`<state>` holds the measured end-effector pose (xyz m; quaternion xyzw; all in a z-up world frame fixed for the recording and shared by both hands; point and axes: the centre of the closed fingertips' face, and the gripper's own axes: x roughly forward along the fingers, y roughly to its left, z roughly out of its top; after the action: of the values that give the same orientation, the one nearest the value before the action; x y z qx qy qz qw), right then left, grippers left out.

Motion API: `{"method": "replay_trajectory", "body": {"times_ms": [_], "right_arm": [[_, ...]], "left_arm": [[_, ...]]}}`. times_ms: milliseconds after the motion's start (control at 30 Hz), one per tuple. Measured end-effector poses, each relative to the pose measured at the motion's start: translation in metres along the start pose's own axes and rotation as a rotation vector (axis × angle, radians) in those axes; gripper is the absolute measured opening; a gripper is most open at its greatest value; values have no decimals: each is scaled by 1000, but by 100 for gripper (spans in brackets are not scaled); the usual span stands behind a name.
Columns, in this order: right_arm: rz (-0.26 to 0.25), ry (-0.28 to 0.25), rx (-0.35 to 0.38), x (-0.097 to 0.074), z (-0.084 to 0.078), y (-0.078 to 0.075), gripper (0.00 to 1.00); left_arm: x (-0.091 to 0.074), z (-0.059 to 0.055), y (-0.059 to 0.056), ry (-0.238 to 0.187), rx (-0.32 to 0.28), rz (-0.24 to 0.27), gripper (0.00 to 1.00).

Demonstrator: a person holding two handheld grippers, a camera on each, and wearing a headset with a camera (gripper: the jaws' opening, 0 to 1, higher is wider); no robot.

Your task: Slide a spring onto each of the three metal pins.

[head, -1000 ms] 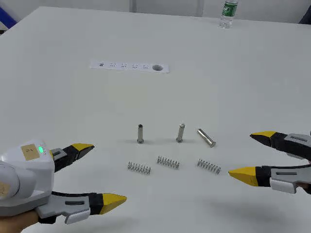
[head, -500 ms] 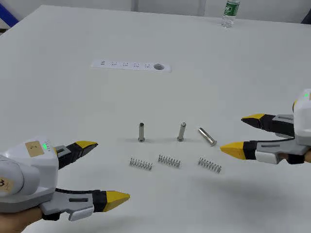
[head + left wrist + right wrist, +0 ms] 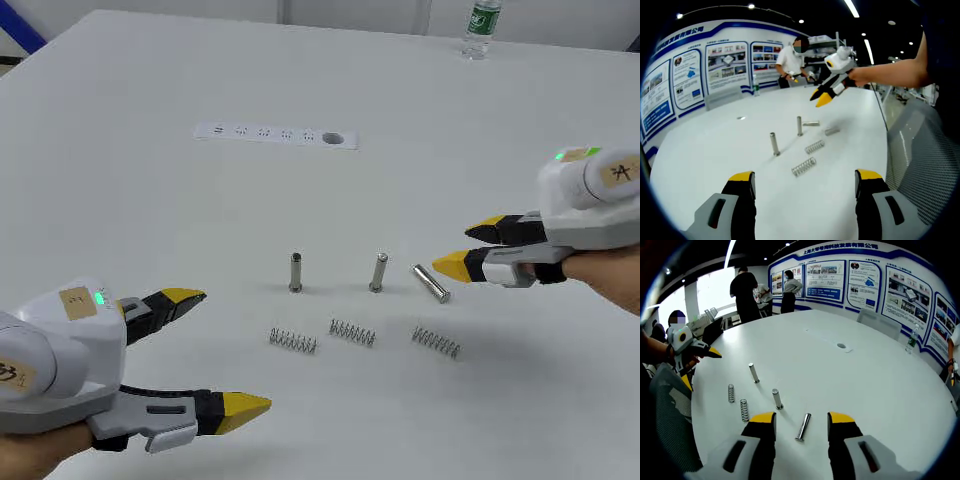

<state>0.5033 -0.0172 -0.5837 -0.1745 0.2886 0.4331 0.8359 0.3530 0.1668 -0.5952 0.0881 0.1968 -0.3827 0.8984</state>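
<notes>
Two metal pins (image 3: 296, 272) (image 3: 378, 272) stand upright on the white table; a third pin (image 3: 431, 283) lies flat to their right. In front of them three springs (image 3: 293, 341) (image 3: 352, 333) (image 3: 437, 342) lie in a row. My right gripper (image 3: 468, 249) hovers open just right of the lying pin (image 3: 803, 426), which shows between its fingertips (image 3: 763, 417) in the right gripper view. At the near left my left gripper (image 3: 220, 350) is wide open and holds nothing. It points at the nearest spring (image 3: 804, 166) and the upright pin (image 3: 774, 144).
A white power strip (image 3: 275, 134) lies farther back on the table, and a water bottle (image 3: 481, 27) stands at the far edge. Several people stand beyond the table in the gripper views. A mesh chair (image 3: 925, 150) is at the table's side.
My right gripper has moved up and to the left, toward the lying pin, and its jaws have narrowed. The left gripper has barely moved. Pins and springs lie as before.
</notes>
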Motion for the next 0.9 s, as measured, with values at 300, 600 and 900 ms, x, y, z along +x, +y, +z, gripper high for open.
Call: {"method": "replay_trajectory", "body": {"times_ms": [300, 600, 900], "right_arm": [[-23, 127, -36, 24, -7, -6, 33], [-50, 213, 11, 43, -14, -11, 29], [-70, 313, 79, 53, -27, -15, 19]], "left_arm": [[0, 1, 0, 0, 0, 2, 83], [0, 0, 0, 4, 1, 2, 82], [0, -2, 2, 5, -5, 4, 81]]}}
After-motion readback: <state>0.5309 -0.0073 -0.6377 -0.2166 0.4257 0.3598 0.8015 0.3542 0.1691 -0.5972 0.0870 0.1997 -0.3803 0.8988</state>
